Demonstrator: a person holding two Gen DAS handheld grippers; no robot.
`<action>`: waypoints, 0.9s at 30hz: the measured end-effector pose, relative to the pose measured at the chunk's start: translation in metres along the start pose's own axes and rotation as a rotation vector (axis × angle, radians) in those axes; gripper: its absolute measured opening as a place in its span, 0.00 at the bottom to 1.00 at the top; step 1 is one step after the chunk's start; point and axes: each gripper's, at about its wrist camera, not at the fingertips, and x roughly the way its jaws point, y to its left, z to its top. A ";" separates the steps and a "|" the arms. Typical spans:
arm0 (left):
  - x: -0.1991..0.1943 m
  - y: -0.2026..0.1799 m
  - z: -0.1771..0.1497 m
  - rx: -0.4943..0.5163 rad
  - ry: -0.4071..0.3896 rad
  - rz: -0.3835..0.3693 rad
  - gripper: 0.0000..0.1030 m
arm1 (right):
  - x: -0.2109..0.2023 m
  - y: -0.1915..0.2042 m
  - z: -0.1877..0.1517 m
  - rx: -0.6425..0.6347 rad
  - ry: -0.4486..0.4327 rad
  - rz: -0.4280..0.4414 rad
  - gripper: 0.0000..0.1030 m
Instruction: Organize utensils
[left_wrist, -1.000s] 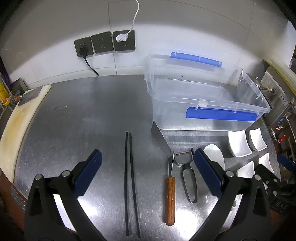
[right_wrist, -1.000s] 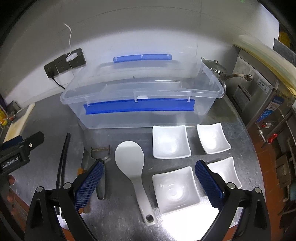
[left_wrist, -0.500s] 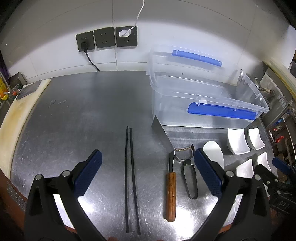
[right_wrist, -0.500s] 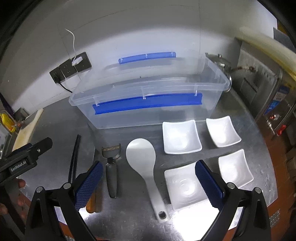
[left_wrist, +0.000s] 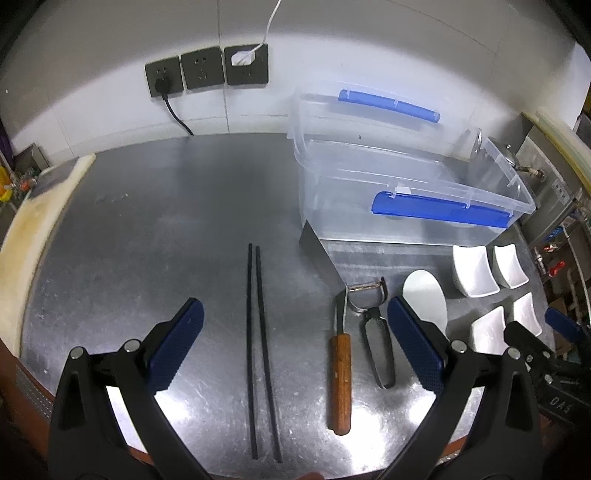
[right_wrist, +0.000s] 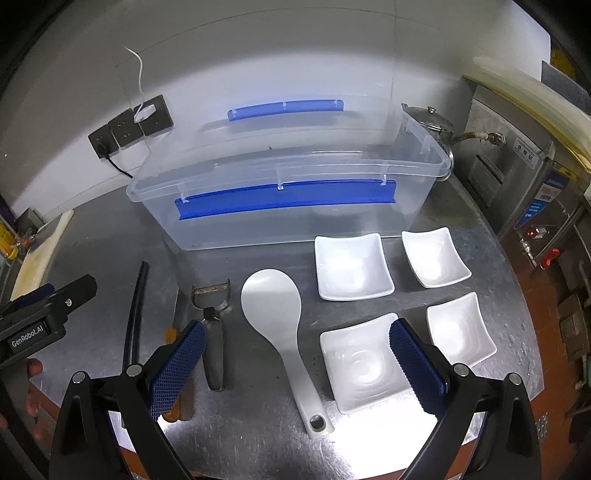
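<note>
Above the table, both the left gripper and right gripper are held wide apart, nothing grasped; chopsticks are laid near.

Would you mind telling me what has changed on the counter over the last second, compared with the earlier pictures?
Only the cameras moved: both grippers drew back and rose a little, so more of the counter shows. The left gripper and right gripper kept their jaws open and empty. The chopsticks, knife, peeler, rice paddle, four dishes and clear bin stayed put.
</note>
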 end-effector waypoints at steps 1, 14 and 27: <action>-0.001 0.000 0.000 0.004 -0.005 0.002 0.93 | 0.000 0.000 0.000 -0.001 -0.003 0.000 0.96; 0.008 0.002 0.005 0.012 -0.028 -0.076 0.93 | -0.004 0.003 0.002 0.030 -0.103 -0.028 0.96; 0.014 -0.005 0.007 0.040 -0.018 -0.069 0.93 | 0.004 0.011 -0.002 -0.008 -0.053 -0.016 0.96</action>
